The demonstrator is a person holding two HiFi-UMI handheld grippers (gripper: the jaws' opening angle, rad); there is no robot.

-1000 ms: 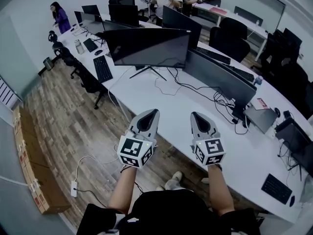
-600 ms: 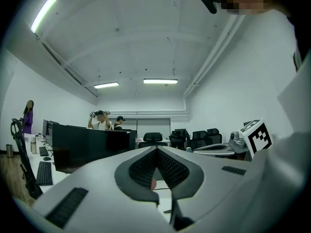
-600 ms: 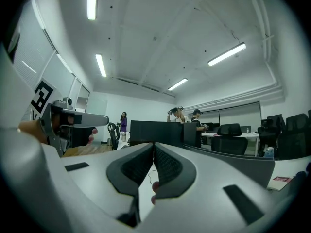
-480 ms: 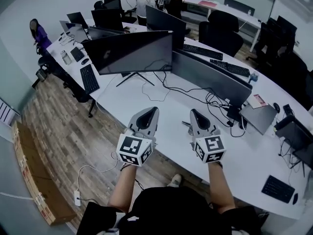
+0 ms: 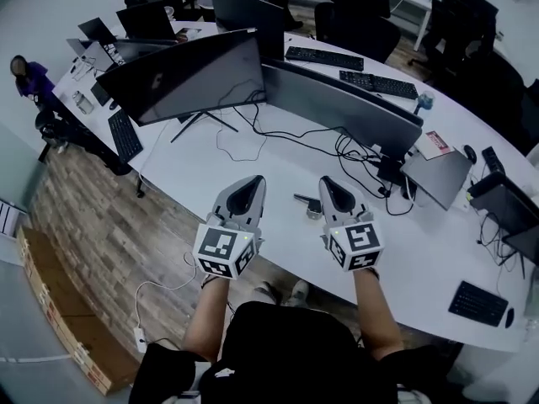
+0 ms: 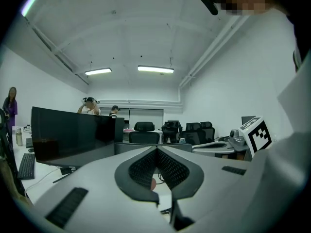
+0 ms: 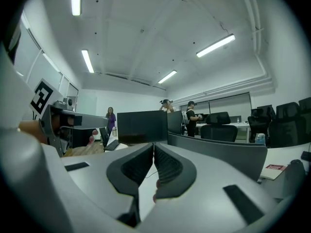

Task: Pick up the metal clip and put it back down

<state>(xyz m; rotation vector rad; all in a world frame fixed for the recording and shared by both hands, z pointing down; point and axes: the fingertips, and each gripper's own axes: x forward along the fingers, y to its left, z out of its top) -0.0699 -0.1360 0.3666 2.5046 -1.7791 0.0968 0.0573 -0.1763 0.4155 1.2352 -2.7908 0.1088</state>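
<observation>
The metal clip (image 5: 306,204), small and dark with a silvery end, lies on the white desk (image 5: 253,158) near its front edge. It sits between my two grippers, closer to the right one. My left gripper (image 5: 251,183) hovers over the desk to the clip's left, its jaws together and nothing in them. My right gripper (image 5: 325,183) is just right of the clip, jaws also together and empty. In the left gripper view the left gripper (image 6: 156,150) points level across the room; in the right gripper view the right gripper (image 7: 154,145) does the same. Neither of those views shows the clip.
Past the clip run black cables (image 5: 337,151), then a curved monitor (image 5: 337,108) and a large dark monitor (image 5: 181,74). A laptop (image 5: 438,175) lies at the right, a keyboard (image 5: 480,303) nearer. Office chairs (image 5: 362,15) and people stand farther back.
Both grippers have moved forward and slightly down over the desk's front edge. The clip, unseen a second ago, now lies between them. Both sets of jaws stay together.
</observation>
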